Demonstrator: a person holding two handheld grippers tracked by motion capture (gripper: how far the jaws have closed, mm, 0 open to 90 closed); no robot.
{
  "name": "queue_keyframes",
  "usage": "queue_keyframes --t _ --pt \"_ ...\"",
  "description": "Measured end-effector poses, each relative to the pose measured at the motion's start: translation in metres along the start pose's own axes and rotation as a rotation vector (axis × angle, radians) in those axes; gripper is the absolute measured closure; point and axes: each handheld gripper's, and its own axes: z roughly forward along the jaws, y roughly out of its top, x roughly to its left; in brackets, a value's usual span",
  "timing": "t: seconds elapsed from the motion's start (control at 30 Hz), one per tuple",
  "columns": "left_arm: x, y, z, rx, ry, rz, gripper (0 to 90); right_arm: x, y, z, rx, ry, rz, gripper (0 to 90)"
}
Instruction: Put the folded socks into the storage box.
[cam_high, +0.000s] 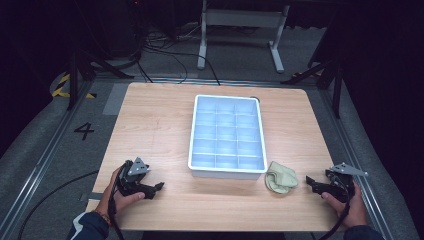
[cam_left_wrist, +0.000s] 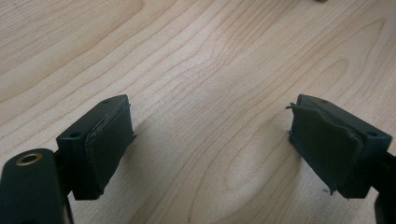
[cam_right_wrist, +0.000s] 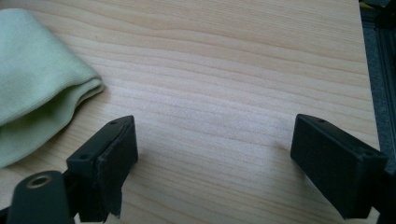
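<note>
high: overhead, forward-down | tool views: close, sharing table (cam_high: 160, 125)

A light wooden surface (cam_high: 150, 125) is set on a grey floor (cam_high: 45, 145), where a black "4" (cam_high: 84, 131) is marked at the left. Black cables (cam_high: 165, 55) and a white metal frame (cam_high: 240, 30) are seen beyond the far edge. The surroundings are left dark.
</note>
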Motion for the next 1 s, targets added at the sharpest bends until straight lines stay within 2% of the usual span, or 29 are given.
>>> queue_keyframes --t 0.2,0.33,0.7,0.77,0.87,1.0 --pt "0.002 -0.002 -0.002 -0.003 -0.009 0.003 14.2 0.000 0.001 -0.001 0.014 0.012 -0.013 14.9" --pt "0.004 -0.003 -0.003 -0.001 -0.018 0.011 14.2 0.001 0.001 -0.003 0.028 0.042 -0.045 15.0" --pt "0.006 -0.002 -0.002 -0.002 -0.020 0.020 13.9 -0.001 -0.002 -0.013 0.071 0.030 -0.045 17.8" --pt "0.006 -0.003 -0.003 -0.001 -0.020 0.020 13.9 0.001 -0.001 -0.014 0.066 0.033 -0.064 22.9" --pt "0.006 -0.003 -0.003 -0.003 -0.020 0.015 13.9 0.005 0.001 -0.016 0.061 0.035 -0.067 26.7" --pt "0.006 -0.003 -0.003 -0.001 -0.018 0.005 13.9 0.014 0.009 -0.026 0.002 0.075 -0.083 28.8"
